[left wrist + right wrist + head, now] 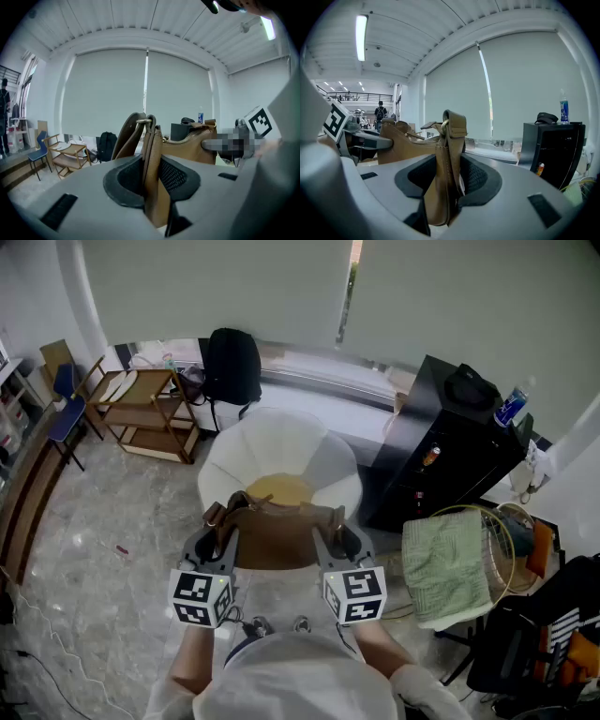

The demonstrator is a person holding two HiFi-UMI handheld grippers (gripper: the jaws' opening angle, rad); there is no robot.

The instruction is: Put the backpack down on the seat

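I hold a brown leather backpack (277,532) up between both grippers, just in front of the white round seat (323,460) with its yellow cushion (281,487). My left gripper (223,527) is shut on the bag's left side; in the left gripper view its pads clamp a brown strap (151,154) with a brass ring on top. The right gripper (330,527) is shut on the bag's right side, and in the right gripper view the strap (448,159) stands upright between its pads. The bag's underside is hidden, so I cannot tell whether it touches the seat.
A black backpack (232,367) leans by the window behind the seat. A wooden trolley (150,413) and a blue chair (67,401) stand at the left. To the right are a black cabinet (450,460) and a wire basket with a green towel (445,566).
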